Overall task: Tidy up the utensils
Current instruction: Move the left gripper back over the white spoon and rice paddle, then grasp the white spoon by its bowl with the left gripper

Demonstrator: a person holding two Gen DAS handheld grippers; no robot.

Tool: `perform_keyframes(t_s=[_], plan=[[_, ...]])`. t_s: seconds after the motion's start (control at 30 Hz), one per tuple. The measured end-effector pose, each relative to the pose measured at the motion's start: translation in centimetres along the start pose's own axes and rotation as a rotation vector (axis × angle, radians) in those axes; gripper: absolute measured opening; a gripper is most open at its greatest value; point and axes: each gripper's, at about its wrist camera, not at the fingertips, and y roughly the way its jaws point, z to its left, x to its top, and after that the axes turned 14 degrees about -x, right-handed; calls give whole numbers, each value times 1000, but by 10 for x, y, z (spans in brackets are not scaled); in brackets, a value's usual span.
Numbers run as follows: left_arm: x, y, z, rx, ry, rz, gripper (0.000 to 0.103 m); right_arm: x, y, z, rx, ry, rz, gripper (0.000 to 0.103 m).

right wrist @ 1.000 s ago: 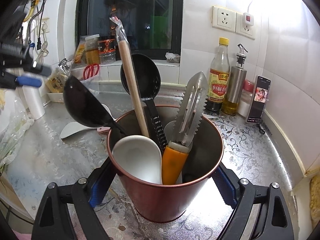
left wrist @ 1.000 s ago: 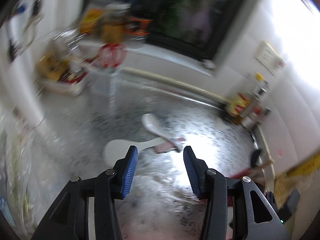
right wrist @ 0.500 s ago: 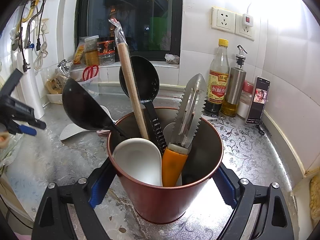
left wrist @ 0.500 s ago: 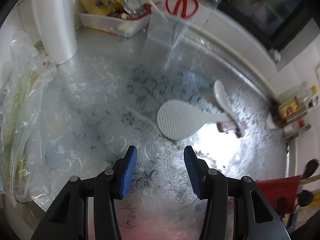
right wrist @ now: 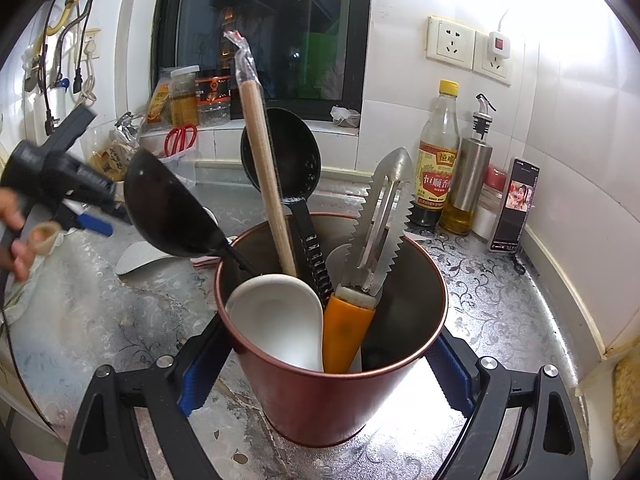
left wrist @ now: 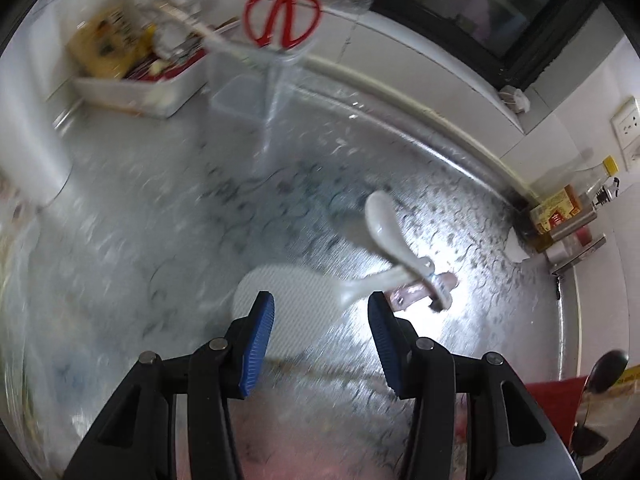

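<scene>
My right gripper [right wrist: 326, 376] is shut on a copper-red utensil cup [right wrist: 332, 400] standing on the counter. In the cup are a white spoon [right wrist: 280, 316], an orange-handled scaler [right wrist: 348, 332], two black ladles [right wrist: 280, 156] and a wrapped wooden stick [right wrist: 260, 152]. A white rice paddle [left wrist: 296, 296] lies flat on the patterned steel counter, with a white ceramic spoon [left wrist: 384, 224] resting across its handle. My left gripper [left wrist: 320, 340] hangs open just above the paddle's blade with nothing between its pads. It also shows in the right wrist view as the left gripper [right wrist: 80, 200], held by a hand.
A clear container with red scissors [left wrist: 282, 18] and a white tray [left wrist: 132, 92] of packets stand at the back left. A small pink item [left wrist: 420, 290] lies under the spoon's handle. Oil and vinegar bottles [right wrist: 436, 160] and a phone [right wrist: 516, 204] stand against the right wall.
My left gripper has come down and closer to the rice paddle, which now sits right at its fingertips. The right gripper and the cup have stayed put.
</scene>
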Motion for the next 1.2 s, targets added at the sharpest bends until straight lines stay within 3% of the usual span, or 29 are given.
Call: perform_keyframes(t_s=[0.3,0.4,0.53,1.2], plan=[[33,23,-18,-28,70,36,50,1,0,2,-5,4,9,92],[47,28,-25,12,113,61,50,2,0,2,-6,5,14,92],[58,33,-32,5,171,46,50,3,1,3,-10,5,24,92],[55,88,-29,-21,202,87,50,2,2,3,-14,-4,35,92]])
